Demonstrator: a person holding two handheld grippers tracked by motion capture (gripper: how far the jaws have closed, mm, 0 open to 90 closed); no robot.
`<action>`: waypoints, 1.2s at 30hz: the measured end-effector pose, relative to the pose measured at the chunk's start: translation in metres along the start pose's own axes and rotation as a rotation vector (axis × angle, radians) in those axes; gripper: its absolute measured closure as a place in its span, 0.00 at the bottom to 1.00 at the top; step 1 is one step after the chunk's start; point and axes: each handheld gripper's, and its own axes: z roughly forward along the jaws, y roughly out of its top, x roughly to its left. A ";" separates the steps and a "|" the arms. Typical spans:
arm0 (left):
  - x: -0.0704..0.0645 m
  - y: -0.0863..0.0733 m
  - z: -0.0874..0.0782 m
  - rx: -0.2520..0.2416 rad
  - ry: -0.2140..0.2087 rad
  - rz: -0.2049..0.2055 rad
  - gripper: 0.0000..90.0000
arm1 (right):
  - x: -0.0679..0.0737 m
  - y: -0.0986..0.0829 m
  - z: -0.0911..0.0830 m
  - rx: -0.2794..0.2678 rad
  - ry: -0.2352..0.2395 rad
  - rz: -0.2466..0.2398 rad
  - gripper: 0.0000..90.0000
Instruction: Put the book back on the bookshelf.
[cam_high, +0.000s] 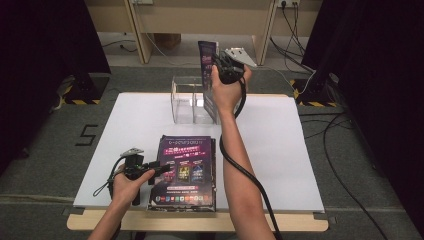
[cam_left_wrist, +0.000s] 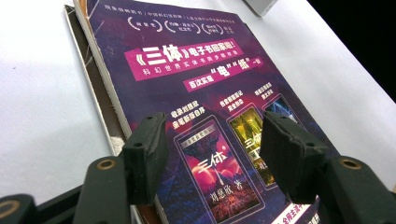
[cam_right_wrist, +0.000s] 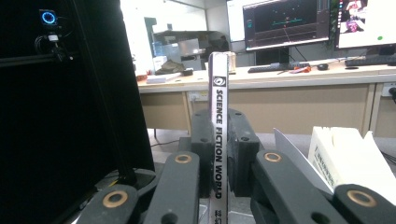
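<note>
Two grippers at a white table (cam_high: 280, 150), one magazine in hand, further copies stacked flat.

Right gripper (cam_high: 226, 64): raised above the far middle of the table in the high view, gripped by the right hand (cam_high: 227, 87). Jaws closed on a thin magazine (cam_high: 207, 75), which stands upright, its lower edge down at the clear acrylic holder (cam_high: 187, 102). In the right gripper view the magazine (cam_right_wrist: 219, 140) sits edge-on between the two pads, spine facing the camera, lettered "SCIENCE FICTION WORLD"; pads touch both covers, and the spine rises well above the jaw tips.

Clear acrylic holder: far centre of the table, upright, compartmented; how far the magazine has entered it cannot be told.

Left gripper (cam_high: 161, 167): held low at the near left by the left hand (cam_high: 127, 182), its tips reaching over the left edge of the magazine stack (cam_high: 187, 172). In the left gripper view the jaws stand wide apart with nothing between them; the purple top cover (cam_left_wrist: 205, 93) lies flat beneath and beyond them. Contact with the cover cannot be told.

Magazine stack: near centre of the table, flat, several copies, edges slightly uneven.
</note>
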 end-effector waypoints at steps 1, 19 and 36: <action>0.000 0.000 0.000 -0.001 0.000 0.000 0.45 | 0.001 -0.001 0.000 0.002 0.000 0.008 0.93; 0.001 0.000 -0.001 -0.002 -0.001 -0.001 0.45 | 0.003 -0.018 0.012 0.032 -0.039 -0.023 0.93; 0.002 0.000 -0.002 -0.009 -0.009 -0.013 0.45 | 0.015 -0.035 -0.007 0.007 -0.064 -0.055 0.92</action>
